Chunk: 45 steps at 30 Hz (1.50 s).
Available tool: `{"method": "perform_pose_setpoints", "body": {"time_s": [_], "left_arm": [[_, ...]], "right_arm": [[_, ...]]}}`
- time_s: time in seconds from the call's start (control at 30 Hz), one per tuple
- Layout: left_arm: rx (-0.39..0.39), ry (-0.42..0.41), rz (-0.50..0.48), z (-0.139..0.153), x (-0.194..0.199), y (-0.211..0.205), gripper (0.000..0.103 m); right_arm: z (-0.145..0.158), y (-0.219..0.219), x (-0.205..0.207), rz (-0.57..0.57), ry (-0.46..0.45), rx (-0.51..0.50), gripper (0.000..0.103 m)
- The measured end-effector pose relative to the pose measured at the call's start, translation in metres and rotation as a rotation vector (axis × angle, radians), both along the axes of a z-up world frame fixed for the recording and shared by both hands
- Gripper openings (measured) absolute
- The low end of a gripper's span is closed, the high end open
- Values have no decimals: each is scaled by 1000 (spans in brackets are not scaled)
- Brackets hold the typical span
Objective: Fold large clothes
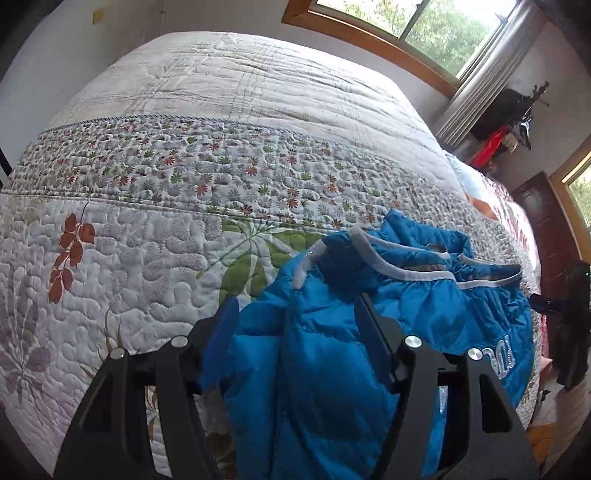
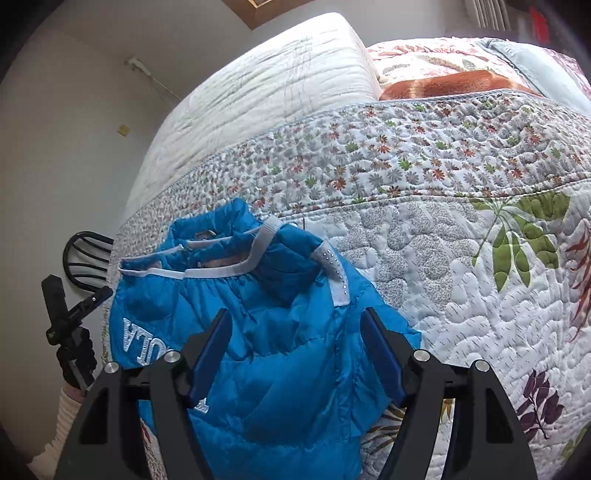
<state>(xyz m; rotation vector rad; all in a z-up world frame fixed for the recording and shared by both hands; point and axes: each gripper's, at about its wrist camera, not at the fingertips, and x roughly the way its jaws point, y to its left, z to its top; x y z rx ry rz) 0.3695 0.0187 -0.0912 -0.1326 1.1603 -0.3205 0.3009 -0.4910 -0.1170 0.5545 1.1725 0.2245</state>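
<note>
So there's a bright blue puffer jacket (image 1: 354,332) lying on a quilted bedspread (image 1: 155,258) with leaf and little-flower prints, bunched up rather than flat. In the left wrist view it fills the frame from about 6 o'clock round to 3 o'clock, collar end pointing away from the camera; the white-trimmed collar (image 1: 402,264) runs across at roughly 2 o'clock, and some silvery lettering (image 1: 498,363) shows at 4 o'clock near the edge of the bed. The left gripper (image 1: 295,325) has both fingers spread wide, with the jacket's puffy fabric sitting in the gap between the blue pads (image 1: 221,339), not pinched. The right wrist view is much the same from the other side: the jacket (image 2: 273,354) sits from 6 round to 9 o'clock, collar (image 2: 218,271) up around 10 o'clock, a white tab with tiny studs (image 2: 334,275) just right of it, and white letters (image 2: 142,343) at 9 o'clock. The right gripper (image 2: 293,328) is spread open too, fingers either side of a fold, nothing clamped. Off the bed, there's a wood-framed window (image 1: 424,33) at 1 o'clock in the left view, and a black chair back (image 2: 86,258) plus a black stand (image 2: 70,332) at 9 o'clock in the right view.
</note>
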Motion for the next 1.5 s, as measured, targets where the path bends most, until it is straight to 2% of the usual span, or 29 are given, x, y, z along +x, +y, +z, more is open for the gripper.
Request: {"method": "perform_pose_setpoints", "body": {"time_s": [0.07, 0.1, 0.13, 0.17, 0.2, 0.23, 0.27, 0.3, 0.37, 0.47, 0.53, 0.6, 0.67, 0.77, 0.9, 1.0, 1.03, 1.07, 1.1, 1.17, 1.2, 1.33, 1.43, 1.5], "left_arm": [[7, 18, -41, -11, 8, -12, 66], [7, 27, -53, -15, 11, -17, 66], [7, 38, -68, -20, 14, -23, 66], [10, 44, -76, -23, 17, -29, 63], [17, 42, -77, -24, 17, -34, 44], [30, 36, -79, -24, 17, -39, 36], [38, 21, -82, -23, 16, -43, 22], [36, -2, -86, -19, 15, -46, 14], [13, -58, -73, -5, 12, -46, 11], [-64, -123, -35, 18, 16, -38, 9], [-54, -158, -5, 26, 23, -37, 9], [-28, -157, 8, 19, 33, -41, 9], [6, -104, 25, -1, 46, -44, 9], [51, 2, 39, -39, 58, -42, 11], [48, 27, 55, -58, 64, -37, 18], [77, 41, 59, -60, 68, -41, 23], [76, 49, 61, -57, 69, -40, 24], [67, 63, 70, -53, 69, -38, 26], [57, 72, 82, -46, 70, -36, 28], [16, 54, 106, -27, 60, -25, 28], [20, 26, 109, -17, 53, -20, 27], [87, -124, 74, 25, 1, -12, 26], [87, -138, 23, 35, -38, -17, 26], [150, -107, 39, 28, -61, -21, 29]], "right_arm": [[-12, 7, 9, 21, 24, -32, 71], [-16, 12, 13, 34, 32, -44, 66], [-19, 16, 17, 47, 36, -58, 54], [-21, 20, 19, 54, 41, -80, 47], [-20, 23, 20, 61, 34, -104, 41], [-18, 26, 20, 70, 21, -124, 30], [-14, 26, 19, 74, 11, -135, 21], [-9, 25, 18, 72, -3, -130, 18], [5, 20, 16, 62, -43, -109, 13], [27, 11, 16, 42, -103, -89, 12], [33, 4, 22, 10, -117, -73, 12], [26, -2, 31, -24, -97, -52, 12], [10, -5, 42, -50, -54, -23, 12], [-22, -1, 55, -68, 33, -40, 13], [-54, -3, 58, -108, 84, 3, 16], [-59, -4, 57, -136, 99, 36, 19], [-56, -5, 56, -138, 101, 27, 26], [-52, -6, 54, -145, 105, 6, 39], [-45, -9, 50, -151, 101, -24, 43], [-26, -13, 38, -140, 63, -56, 48], [-16, -14, 29, -131, 43, -54, 49], [10, -13, -13, -93, 15, -51, 50], [12, -4, -43, -50, 29, -25, 54], [9, 1, -62, -30, 40, -17, 55]]}}
